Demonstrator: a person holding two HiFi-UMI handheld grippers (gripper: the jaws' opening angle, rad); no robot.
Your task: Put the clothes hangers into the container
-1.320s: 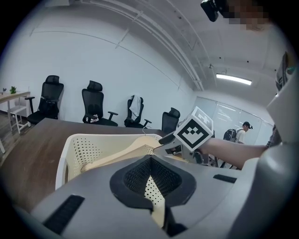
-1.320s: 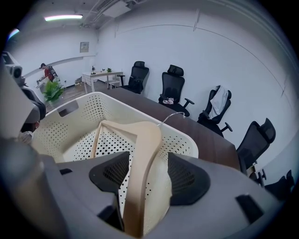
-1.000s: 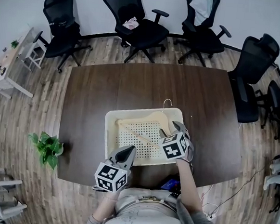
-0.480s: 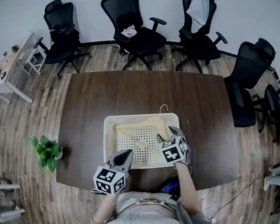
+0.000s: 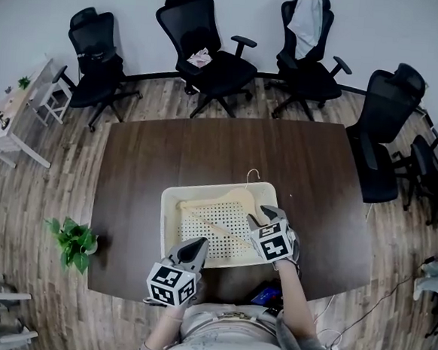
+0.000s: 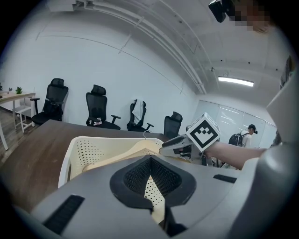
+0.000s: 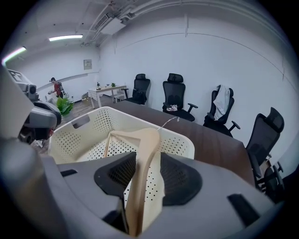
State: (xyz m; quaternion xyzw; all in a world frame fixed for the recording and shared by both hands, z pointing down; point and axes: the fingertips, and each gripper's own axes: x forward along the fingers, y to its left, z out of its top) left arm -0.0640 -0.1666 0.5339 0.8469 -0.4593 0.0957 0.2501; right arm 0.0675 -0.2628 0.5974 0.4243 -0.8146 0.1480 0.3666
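From the head view, a pale wooden clothes hanger (image 5: 225, 196) lies inside the cream perforated plastic basket (image 5: 163, 226) on the dark brown tabletop (image 5: 206, 147). Its long axis runs across and its wire hook points over the far rim, towards black office chairs (image 5: 206, 45).

In the left gripper view, the left tongs (image 6: 149, 158) are clenched and empty, facing the basket's near wall.

In the right gripper view, the right tongs (image 7: 147, 156) have just been closing but are not yet clamped. The hanger's arm stands between them, and a gap shows on one side.

A pale wooden clothes hanger (image 7: 145, 142) lies inside the cream perforated basket (image 5: 166, 230), its metal hook (image 5: 254, 174) reaching over the far rim. The basket stands near the dark desk's (image 5: 206, 143) front edge.
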